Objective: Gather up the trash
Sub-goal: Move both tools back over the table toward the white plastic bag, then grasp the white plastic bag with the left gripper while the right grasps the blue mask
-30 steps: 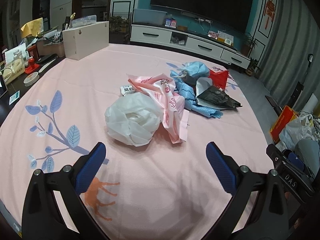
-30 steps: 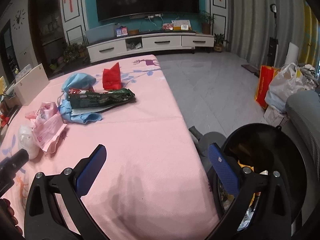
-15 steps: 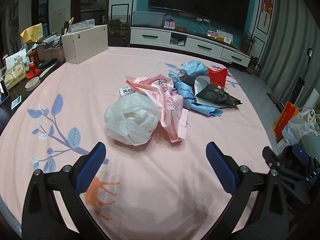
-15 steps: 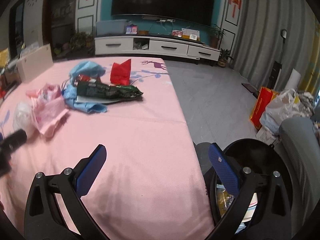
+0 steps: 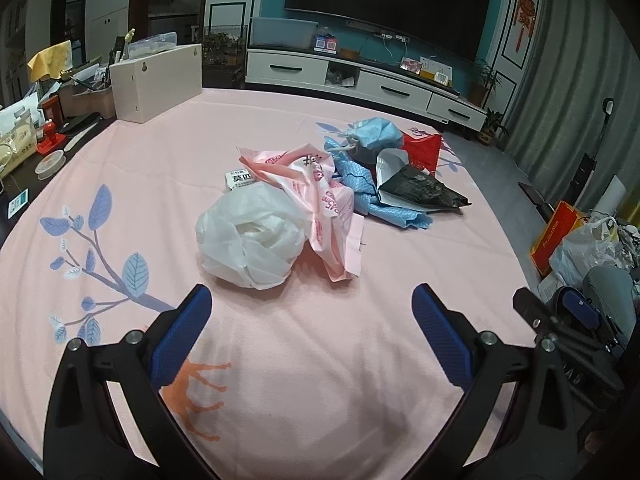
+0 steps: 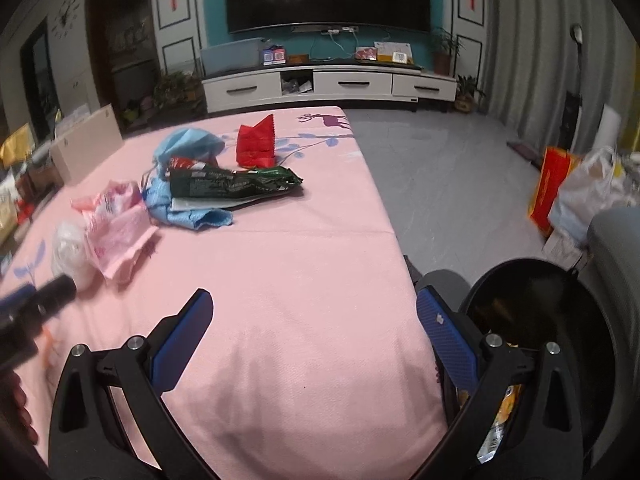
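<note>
A pile of trash lies on the pink tablecloth (image 5: 304,360): a crumpled white plastic bag (image 5: 252,240), a pink printed bag (image 5: 324,196), blue cloth (image 5: 360,188), a blue mask (image 5: 376,134), a dark green wrapper (image 5: 420,190) and a red packet (image 5: 424,148). My left gripper (image 5: 312,312) is open and empty, just short of the white bag. My right gripper (image 6: 314,312) is open and empty over the table's right edge, with the pile (image 6: 224,184) far ahead to the left. A black bin (image 6: 532,320) with wrappers inside stands below on the right.
A cream box (image 5: 156,80) and desk clutter (image 5: 36,120) stand at the table's far left. A TV cabinet (image 6: 328,84) lines the far wall. A red bag (image 6: 552,184) and white plastic bags (image 6: 592,192) sit on the floor at right.
My right gripper has swung left and forward, so the table and pile fill more of its view. My left gripper has edged slightly closer to the white bag. Both stayed open.
</note>
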A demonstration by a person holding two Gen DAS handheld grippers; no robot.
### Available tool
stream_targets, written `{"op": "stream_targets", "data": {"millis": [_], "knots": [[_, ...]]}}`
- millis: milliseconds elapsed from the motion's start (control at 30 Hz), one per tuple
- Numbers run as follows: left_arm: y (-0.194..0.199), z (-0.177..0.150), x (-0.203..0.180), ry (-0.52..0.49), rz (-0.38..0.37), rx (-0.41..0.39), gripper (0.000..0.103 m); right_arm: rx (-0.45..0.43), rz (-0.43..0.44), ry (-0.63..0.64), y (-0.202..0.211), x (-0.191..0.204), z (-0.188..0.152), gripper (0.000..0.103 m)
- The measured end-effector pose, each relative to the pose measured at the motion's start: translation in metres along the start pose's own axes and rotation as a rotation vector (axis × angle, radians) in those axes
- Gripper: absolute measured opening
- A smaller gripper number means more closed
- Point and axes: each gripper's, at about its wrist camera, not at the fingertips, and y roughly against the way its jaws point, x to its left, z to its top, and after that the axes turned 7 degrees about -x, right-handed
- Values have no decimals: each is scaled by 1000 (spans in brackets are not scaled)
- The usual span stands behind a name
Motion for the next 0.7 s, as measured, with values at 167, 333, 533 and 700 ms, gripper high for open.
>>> {"op": "stream_targets", "data": {"millis": [167,333,533,700], "knots": [[-1,1,3,14,-45,18,100,-5,20,2,3,1,0,100],[-2,2,6,29,-63,34,100,2,17,45,4,6,-1,100],[-2,5,13,54,-81,47,100,-22,-4,71,7,8,-1,100],[-5,16,37,133,-60,81,100,14,59,27,9,3,11,100]]}}
